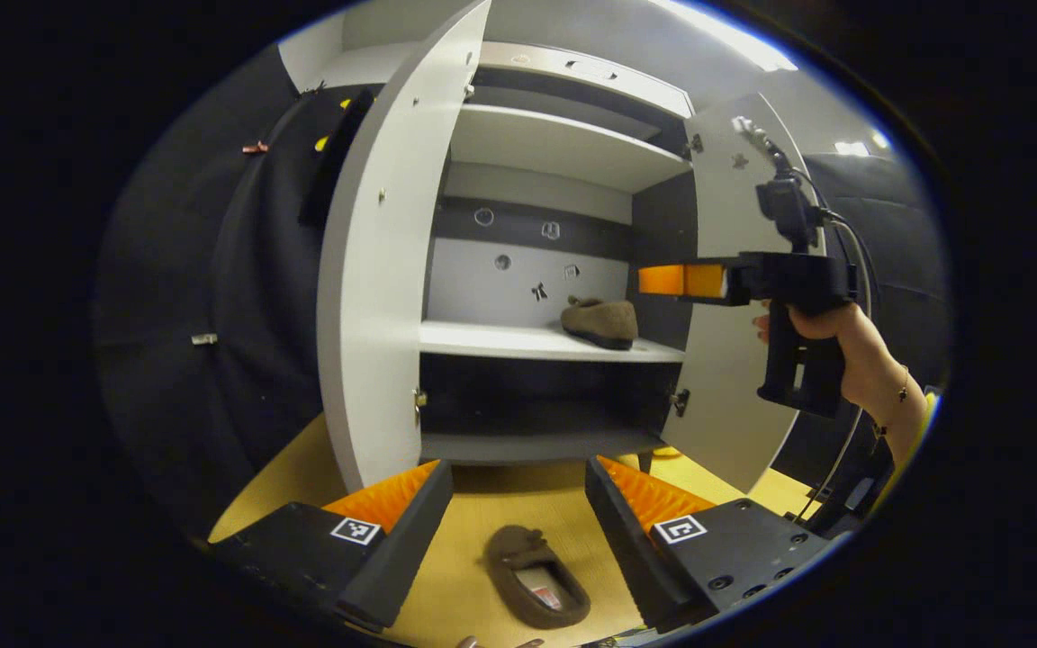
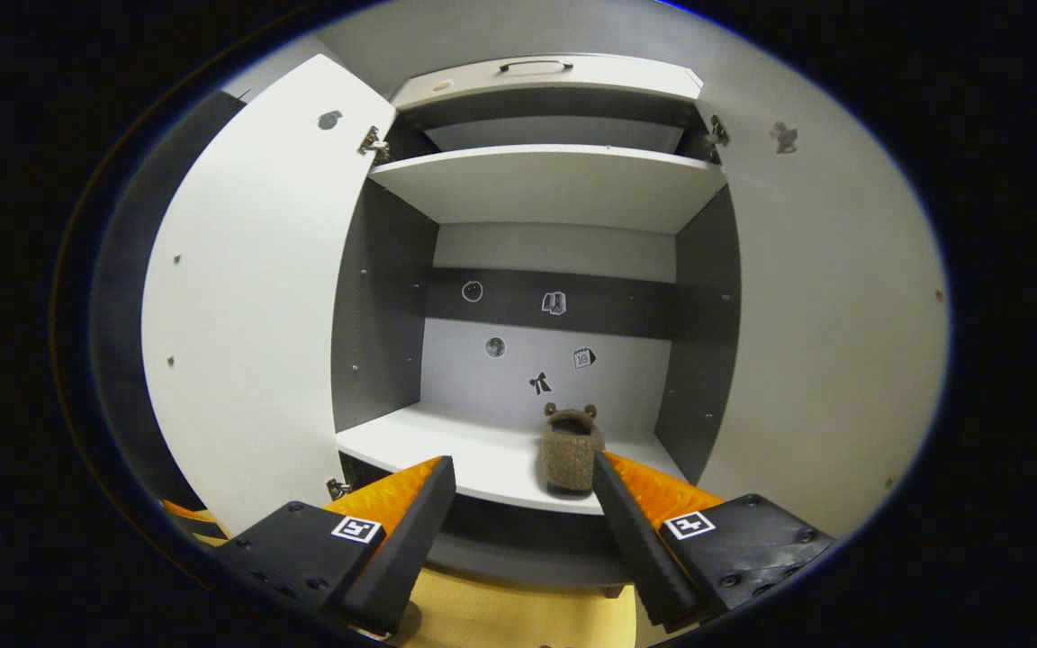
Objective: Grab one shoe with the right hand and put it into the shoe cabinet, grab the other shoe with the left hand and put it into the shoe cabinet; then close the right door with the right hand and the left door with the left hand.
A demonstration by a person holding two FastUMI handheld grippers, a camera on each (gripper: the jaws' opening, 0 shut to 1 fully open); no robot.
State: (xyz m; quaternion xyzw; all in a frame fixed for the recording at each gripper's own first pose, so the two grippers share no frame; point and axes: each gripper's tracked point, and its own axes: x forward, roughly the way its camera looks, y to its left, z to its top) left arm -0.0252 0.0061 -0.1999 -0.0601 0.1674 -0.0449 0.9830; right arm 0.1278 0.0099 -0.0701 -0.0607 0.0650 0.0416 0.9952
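Sitting on the cabinet shelf (image 2: 482, 463) is one shoe (image 2: 571, 454); the other shoe (image 1: 535, 576) is lying on the floor (image 1: 473, 531), both doors are standing open, and both hand-held grippers, left (image 1: 518, 526) and right (image 2: 523, 531), are gaping wide and empty.

Left gripper (image 1: 518, 504): two black wedge-shaped finger blocks, ribbed inner faces, each topped with a small square black-and-white marker tag; round screw holes on the right-hand block. Right gripper (image 2: 523, 504): same build, same marker tags, screw holes on both blocks. Seen from the left gripper view, the right gripper (image 1: 676, 280) has a black pistol-style handle, a boxy black body, a small black unit on top and thin cables trailing down. Hand (image 1: 829, 337) wears a thin bracelet, possibly beaded.
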